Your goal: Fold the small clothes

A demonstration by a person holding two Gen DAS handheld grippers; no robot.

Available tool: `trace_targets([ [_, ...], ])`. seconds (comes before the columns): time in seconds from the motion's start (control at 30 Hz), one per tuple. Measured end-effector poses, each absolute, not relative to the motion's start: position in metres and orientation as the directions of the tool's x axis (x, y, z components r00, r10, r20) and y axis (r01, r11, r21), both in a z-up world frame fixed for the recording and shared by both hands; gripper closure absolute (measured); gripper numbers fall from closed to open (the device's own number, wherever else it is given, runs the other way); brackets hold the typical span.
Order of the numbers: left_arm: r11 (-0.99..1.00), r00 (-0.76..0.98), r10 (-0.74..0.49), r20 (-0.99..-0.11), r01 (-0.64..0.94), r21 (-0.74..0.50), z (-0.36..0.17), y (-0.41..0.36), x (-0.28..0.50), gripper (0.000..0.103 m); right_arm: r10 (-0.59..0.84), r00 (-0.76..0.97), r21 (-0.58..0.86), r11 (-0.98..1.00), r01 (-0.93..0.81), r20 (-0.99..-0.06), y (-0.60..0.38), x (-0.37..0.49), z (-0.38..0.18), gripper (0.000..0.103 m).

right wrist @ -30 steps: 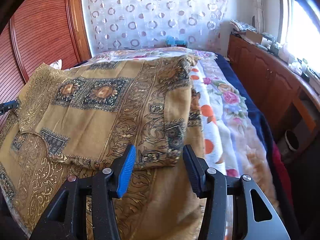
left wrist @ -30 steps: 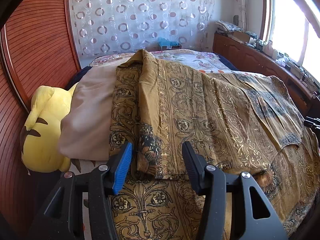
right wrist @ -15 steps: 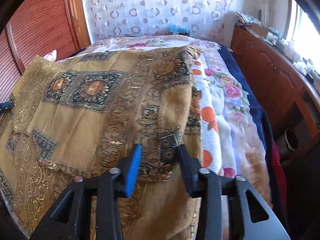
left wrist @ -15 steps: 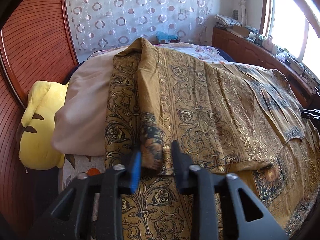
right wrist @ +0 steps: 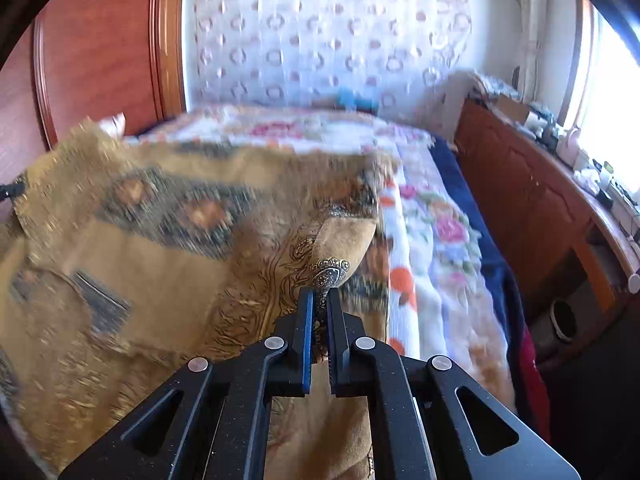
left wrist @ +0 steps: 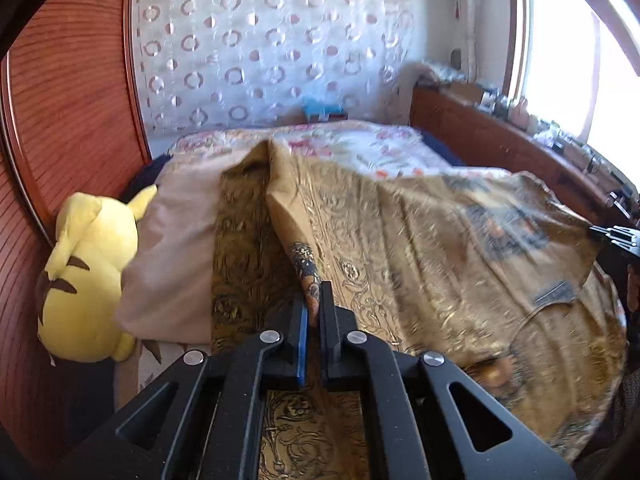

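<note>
On the bed, the gold patterned garment lies spread over the floral blanket, beside a beige pillow and yellow plush toy at left. Left gripper and right gripper each pinch a near corner of its folded layer, 2 holds that likely keep the edge taut and level for carrying it over into a fold.

We see a bed with a flowery blanket on top. A gold cloth, a pink pillow and a yellow plush toy lie on it.
</note>
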State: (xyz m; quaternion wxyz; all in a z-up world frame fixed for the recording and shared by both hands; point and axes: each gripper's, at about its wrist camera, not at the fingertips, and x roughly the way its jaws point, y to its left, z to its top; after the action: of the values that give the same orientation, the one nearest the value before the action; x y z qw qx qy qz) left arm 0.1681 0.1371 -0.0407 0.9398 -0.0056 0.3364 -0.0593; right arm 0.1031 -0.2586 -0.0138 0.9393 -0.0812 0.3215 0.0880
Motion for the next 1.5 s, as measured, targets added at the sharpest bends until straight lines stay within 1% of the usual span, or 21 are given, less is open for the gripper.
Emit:
trace_targets([
  [0.17, 0.985, 0.803, -0.167, -0.573, 0.159, -0.064, -0.007, 0.131, 0.142, 0.099, 0.157, 0.804, -0.105, 0.959, -0.262, -0.573, -0.255, 0.080, 0.013, 0.098],
  [0.23, 0.984, 0.813, -0.178, -0.554, 0.165, -0.074, 0.000, 0.134, 0.132, 0.100, 0.173, 0.809, -0.107, 0.954, -0.279, -0.562, -0.256, 0.068, 0.020, 0.098],
  [0.3, 0.981, 0.818, -0.195, -0.540, 0.173, -0.092, 0.004, 0.135, 0.125, 0.101, 0.184, 0.811, -0.109, 0.951, -0.291, -0.556, -0.258, 0.057, 0.024, 0.098],
  [0.4, 0.980, 0.824, -0.199, -0.531, 0.181, -0.086, 0.008, 0.138, 0.120, 0.101, 0.182, 0.812, -0.123, 0.947, -0.297, -0.554, -0.263, 0.047, 0.027, 0.098],
  [0.57, 0.979, 0.820, -0.203, -0.535, 0.178, -0.098, 0.008, 0.142, 0.118, 0.101, 0.172, 0.810, -0.128, 0.948, -0.290, -0.561, -0.264, 0.053, 0.022, 0.098],
  [0.73, 0.978, 0.852, -0.206, -0.482, 0.187, -0.087, 0.024, 0.139, 0.088, 0.101, 0.188, 0.817, -0.130, 0.944, -0.304, -0.546, -0.259, 0.045, 0.033, 0.098],
  [0.87, 0.972, 0.853, -0.234, -0.467, 0.192, -0.136, 0.018, 0.143, 0.059, 0.101, 0.193, 0.815, -0.127, 0.942, -0.309, -0.547, -0.265, 0.024, 0.035, 0.098],
  [1.07, 0.976, 0.838, -0.207, -0.504, 0.144, -0.162, -0.006, 0.158, 0.023, 0.101, 0.202, 0.798, -0.091, 0.948, -0.305, -0.568, -0.281, -0.011, 0.029, 0.098],
  [1.13, 0.980, 0.825, -0.188, -0.534, 0.119, -0.161, -0.019, 0.162, 0.022, 0.101, 0.199, 0.792, -0.086, 0.950, -0.301, -0.577, -0.286, -0.020, 0.023, 0.098],
  [1.17, 0.980, 0.805, -0.185, -0.563, 0.110, -0.164, -0.031, 0.165, 0.025, 0.101, 0.201, 0.782, -0.072, 0.952, -0.299, -0.591, -0.288, -0.022, 0.017, 0.098],
  [1.27, 0.987, 0.758, -0.153, -0.634, 0.080, -0.143, -0.061, 0.162, 0.034, 0.101, 0.200, 0.736, -0.029, 0.958, -0.286, -0.647, -0.292, -0.018, -0.012, 0.098],
  [1.33, 0.988, 0.734, -0.147, -0.663, 0.073, -0.139, -0.078, 0.159, 0.034, 0.101, 0.191, 0.701, -0.013, 0.962, -0.274, -0.687, -0.290, -0.009, -0.035, 0.098],
  [1.43, 0.991, 0.720, -0.130, -0.682, 0.066, -0.119, -0.086, 0.153, 0.032, 0.101, 0.182, 0.676, -0.009, 0.963, -0.268, -0.714, -0.285, 0.000, -0.052, 0.098],
  [1.5, 0.991, 0.716, -0.126, -0.687, 0.062, -0.117, -0.088, 0.153, 0.030, 0.101, 0.173, 0.676, -0.018, 0.964, -0.265, -0.717, -0.286, 0.009, -0.050, 0.098],
])
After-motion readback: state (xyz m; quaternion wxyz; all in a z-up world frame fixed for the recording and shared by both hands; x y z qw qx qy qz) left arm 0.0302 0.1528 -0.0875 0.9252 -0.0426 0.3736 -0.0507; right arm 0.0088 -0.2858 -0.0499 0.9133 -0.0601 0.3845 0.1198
